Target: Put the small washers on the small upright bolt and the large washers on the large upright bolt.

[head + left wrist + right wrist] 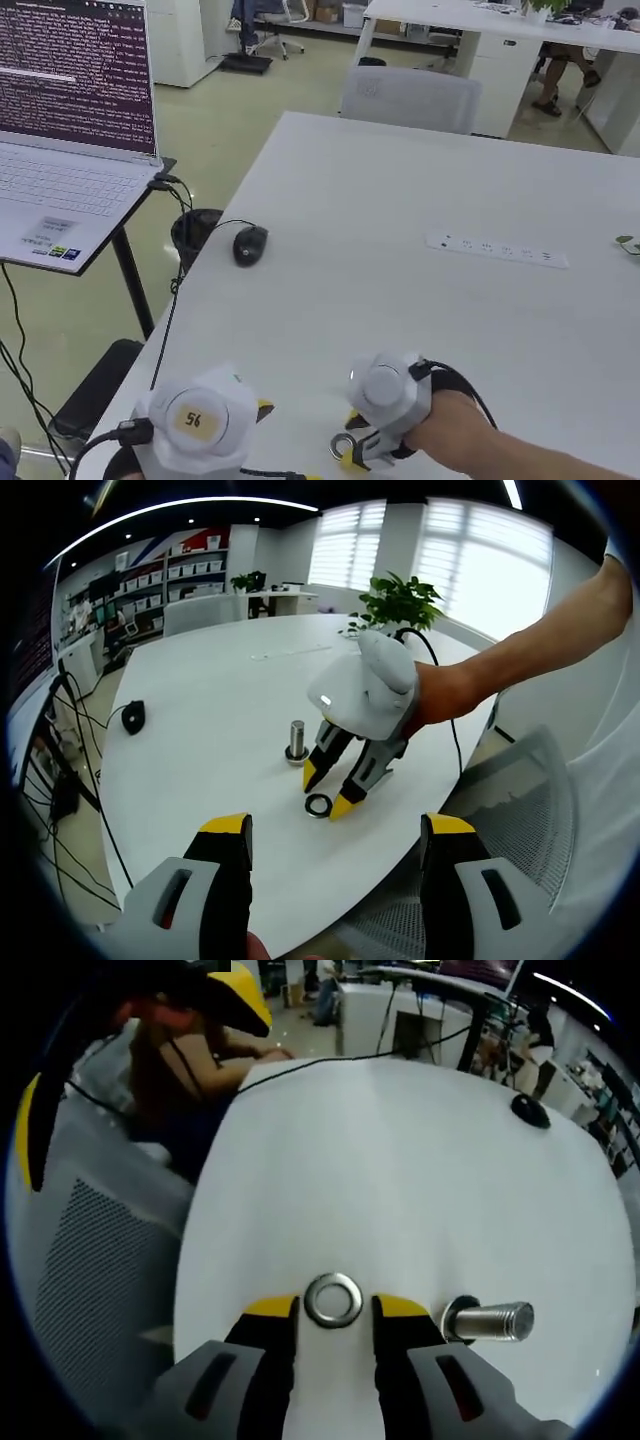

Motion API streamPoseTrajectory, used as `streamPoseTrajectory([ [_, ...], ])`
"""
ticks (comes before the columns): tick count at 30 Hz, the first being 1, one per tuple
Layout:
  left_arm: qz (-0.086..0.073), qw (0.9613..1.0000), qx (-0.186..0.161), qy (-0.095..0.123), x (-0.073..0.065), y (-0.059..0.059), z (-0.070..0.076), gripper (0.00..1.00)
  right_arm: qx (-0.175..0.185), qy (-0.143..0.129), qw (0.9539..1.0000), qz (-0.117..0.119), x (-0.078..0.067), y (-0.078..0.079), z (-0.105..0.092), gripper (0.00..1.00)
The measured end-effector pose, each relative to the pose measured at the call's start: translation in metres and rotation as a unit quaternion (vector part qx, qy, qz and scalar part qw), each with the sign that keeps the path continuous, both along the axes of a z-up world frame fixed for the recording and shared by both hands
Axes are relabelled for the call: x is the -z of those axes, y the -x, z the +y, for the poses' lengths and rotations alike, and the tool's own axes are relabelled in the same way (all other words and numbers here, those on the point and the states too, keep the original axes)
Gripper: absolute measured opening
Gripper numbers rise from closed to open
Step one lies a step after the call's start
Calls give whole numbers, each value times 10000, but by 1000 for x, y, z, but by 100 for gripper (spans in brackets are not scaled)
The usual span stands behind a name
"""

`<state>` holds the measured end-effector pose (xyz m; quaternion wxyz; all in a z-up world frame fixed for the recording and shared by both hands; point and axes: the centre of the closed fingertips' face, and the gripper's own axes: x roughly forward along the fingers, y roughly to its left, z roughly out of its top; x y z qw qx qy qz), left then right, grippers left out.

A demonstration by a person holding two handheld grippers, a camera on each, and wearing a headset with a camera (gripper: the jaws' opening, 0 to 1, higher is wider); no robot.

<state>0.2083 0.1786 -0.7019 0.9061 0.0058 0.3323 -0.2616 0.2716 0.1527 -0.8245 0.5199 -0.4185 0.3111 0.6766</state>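
A silver washer (333, 1300) lies flat on the white table (400, 1160), between the yellow tips of my right gripper (335, 1308). The jaws stand close on either side of it with a slim gap each way. The same washer (318, 805) and right gripper (326, 792) appear in the left gripper view, and again in the head view as washer (342, 447) and right gripper (352, 440). An upright metal bolt (296, 742) with a ring at its base stands just beyond; it is beside the right jaw as bolt (490, 1320). My left gripper (338, 830) is open wide and holds nothing; it is also at left gripper (200, 425).
A black mouse (250, 244) with its cable lies near the table's left edge. A white power strip (497, 249) sits farther back. A laptop (70, 150) stands on a side stand at left, a grey chair (410, 97) behind the table, and a plant (400, 600) at the far end.
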Motion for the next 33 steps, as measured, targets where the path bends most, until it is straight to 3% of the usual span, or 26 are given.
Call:
streamPoseTrajectory([
  [4, 5, 10000, -38, 7, 1, 1, 1, 68, -267, 91, 9996, -38, -1, 5, -2, 26],
  [9, -11, 10000, -26, 21, 0, 0, -2, 68, -300, 187, 9994, -41, -1, 4, -2, 25],
  [24, -24, 10000, -21, 15, -1, 0, 0, 68, -599, 613, 9962, -168, 2, 0, -7, 30],
  [28, -28, 10000, 4, 17, -1, -2, -3, 68, -676, 613, 9957, -185, 2, 1, -8, 25],
  [33, -54, 10000, 14, 15, -3, -4, -3, 68, -479, 553, 9972, -145, 2, 0, -7, 23],
])
